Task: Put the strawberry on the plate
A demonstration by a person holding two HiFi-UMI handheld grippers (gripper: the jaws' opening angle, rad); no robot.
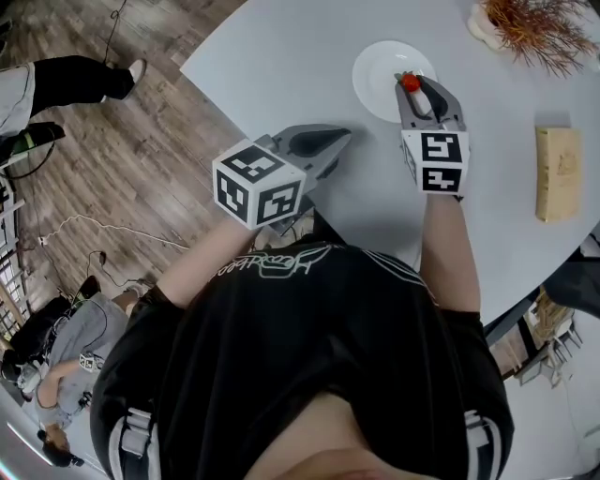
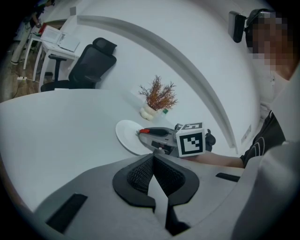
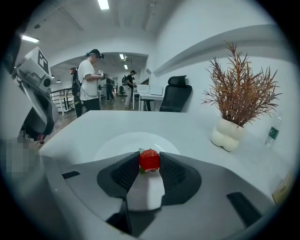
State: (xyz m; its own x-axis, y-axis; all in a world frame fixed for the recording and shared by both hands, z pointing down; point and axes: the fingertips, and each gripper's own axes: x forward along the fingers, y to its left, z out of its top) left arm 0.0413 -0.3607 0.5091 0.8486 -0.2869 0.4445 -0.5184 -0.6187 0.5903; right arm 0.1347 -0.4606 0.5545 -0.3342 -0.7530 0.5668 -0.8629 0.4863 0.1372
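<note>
A small red strawberry (image 3: 149,160) sits pinched between the pads of my right gripper (image 3: 149,162), which is shut on it. In the head view the right gripper (image 1: 411,86) holds the strawberry (image 1: 410,82) over the near right part of the white plate (image 1: 378,67). The plate (image 3: 117,142) lies on the white table just beyond the jaws. My left gripper (image 1: 336,141) rests low over the table, to the left of the plate, shut with nothing in it. The left gripper view shows its tips (image 2: 153,157) together, and the plate (image 2: 126,134) and strawberry (image 2: 144,131) ahead.
A dried plant in a white vase (image 1: 520,23) stands at the table's far right. A tan block (image 1: 558,173) lies right of my right gripper. The table's curved edge (image 1: 202,89) runs along the left. A black office chair (image 3: 176,93) and people stand beyond.
</note>
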